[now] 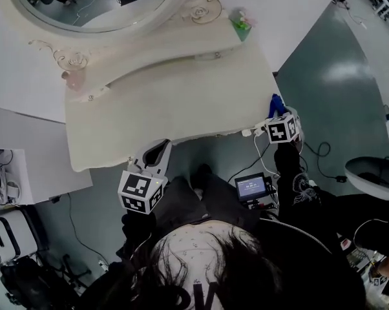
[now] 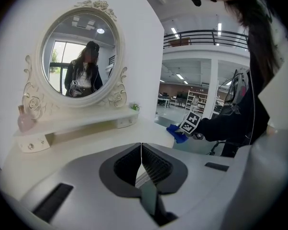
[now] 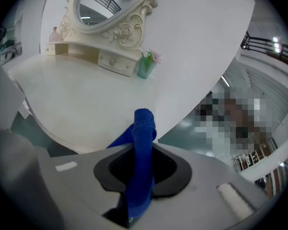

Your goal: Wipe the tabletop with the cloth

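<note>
The cream tabletop (image 1: 175,108) of a dressing table spreads ahead of me. A blue cloth (image 1: 276,103) hangs bunched at the table's right front corner, and my right gripper (image 1: 278,113) is shut on it. In the right gripper view the cloth (image 3: 143,143) stands up between the jaws of that gripper (image 3: 143,153), just off the table edge (image 3: 77,99). My left gripper (image 1: 157,148) hovers at the table's front edge, left of centre. Its jaws meet with nothing between them (image 2: 141,150). The left gripper view shows the cloth (image 2: 177,132) across the tabletop (image 2: 86,143).
An oval mirror (image 1: 91,5) on a raised shelf backs the table. A pink bottle (image 1: 73,79) stands at the shelf's left, a green vase (image 1: 241,24) at its right. A small screen (image 1: 251,187), cables and a white stool (image 1: 372,173) are on the floor.
</note>
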